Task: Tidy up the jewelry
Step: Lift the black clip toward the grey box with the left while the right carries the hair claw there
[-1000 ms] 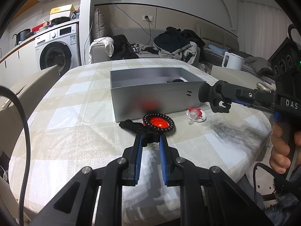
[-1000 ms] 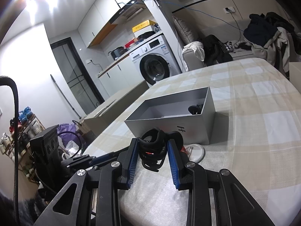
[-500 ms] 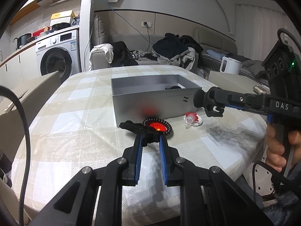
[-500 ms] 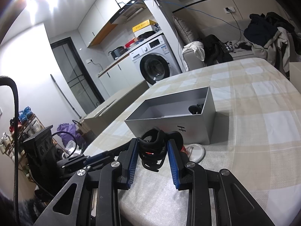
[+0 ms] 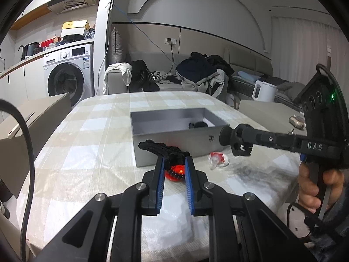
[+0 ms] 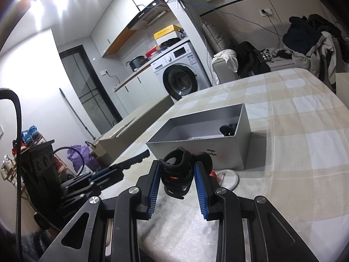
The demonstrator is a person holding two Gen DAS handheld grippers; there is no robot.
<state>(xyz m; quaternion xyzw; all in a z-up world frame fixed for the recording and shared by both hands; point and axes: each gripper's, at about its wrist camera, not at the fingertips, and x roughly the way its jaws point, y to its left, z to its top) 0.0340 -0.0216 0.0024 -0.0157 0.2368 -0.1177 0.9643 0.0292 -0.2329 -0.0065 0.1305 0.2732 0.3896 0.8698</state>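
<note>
My left gripper [image 5: 174, 160] is shut on a black beaded bracelet [image 5: 162, 149] with a red pendant [image 5: 175, 172], held just above the table in front of the grey box [image 5: 174, 139]. My right gripper [image 6: 176, 170] is shut on a black ring-shaped band [image 6: 176, 174], near the box's front wall [image 6: 218, 155]. It shows in the left wrist view [image 5: 237, 140] at the box's right corner. A dark item [image 5: 197, 124] lies inside the box. A small clear and red piece [image 5: 218, 158] lies on the table by the box.
The table has a checked beige cloth [image 5: 87, 135]. A beige chair back [image 5: 32, 118] stands at the left edge. A sofa with piled clothes [image 5: 196, 74] and a washing machine [image 5: 65, 78] are beyond. A white kettle [image 5: 264, 90] stands far right.
My left gripper has lifted the beaded bracelet off the table and moved closer to the box. The right gripper has held still with its band.
</note>
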